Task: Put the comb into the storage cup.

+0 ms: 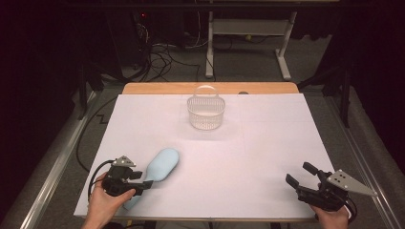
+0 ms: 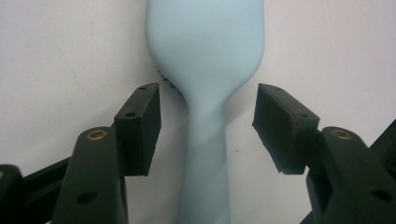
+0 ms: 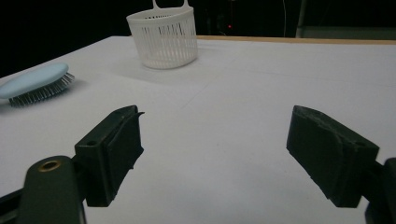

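A pale blue hairbrush lies bristles down on the white table cover, near the front left. My left gripper hangs over its handle, jaws open and standing apart on either side of it without touching. The brush head points away from the gripper. My right gripper is open at the front right, with nothing between its jaws. From the right gripper view the hairbrush lies at the far left, bristles showing under its edge.
A white slotted basket with a hoop handle stands upright at the back middle of the table; the right gripper view has the basket ahead of its jaws. The wooden table edge runs behind. Cables and desk legs are on the floor beyond.
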